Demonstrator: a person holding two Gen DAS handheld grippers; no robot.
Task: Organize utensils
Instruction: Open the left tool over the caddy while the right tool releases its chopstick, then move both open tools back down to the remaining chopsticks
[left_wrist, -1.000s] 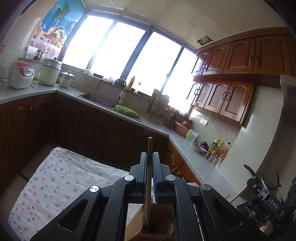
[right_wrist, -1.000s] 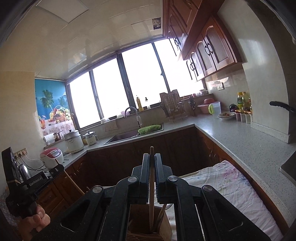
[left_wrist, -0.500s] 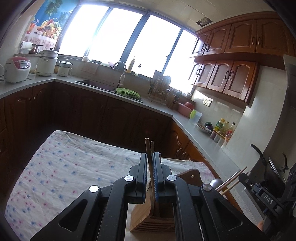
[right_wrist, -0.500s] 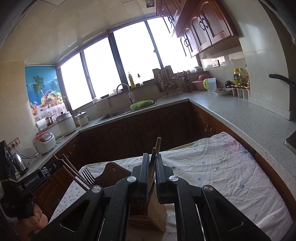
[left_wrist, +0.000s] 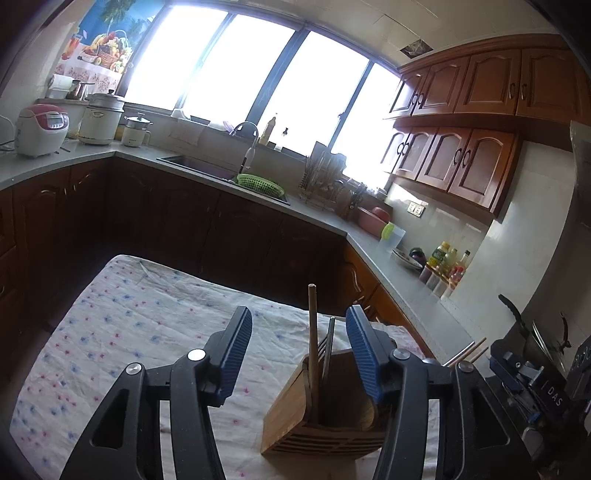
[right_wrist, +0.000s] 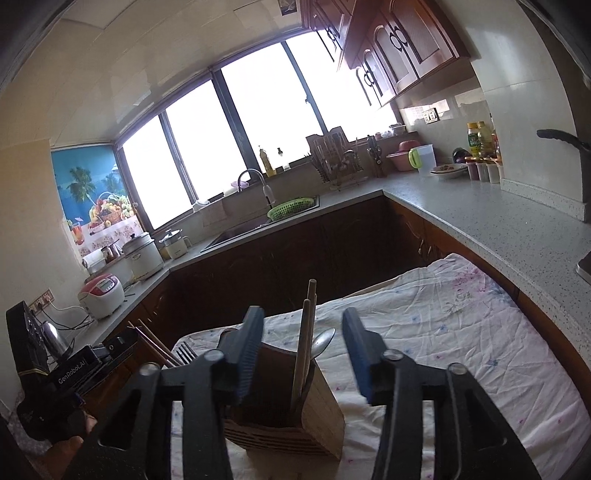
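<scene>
Jaws of my left gripper stand wide apart with nothing between the blue pads, and my right gripper is spread just as wide and holds nothing either. Just ahead of and below my left gripper, a little toward its right finger, the bamboo utensil holder sits on the table, on the flowered cloth. From the left wrist view a wooden chopstick rises upright out of it, with a metal fork beside it, tines up. From the right wrist view the same holder lies between and below my right fingers, carrying two wooden chopsticks that lean slightly and a metal spoon just to their right, bowl up. Off to the left of my right gripper, my other gripper's body shows, with more chopsticks and a fork's tines near it.
</scene>
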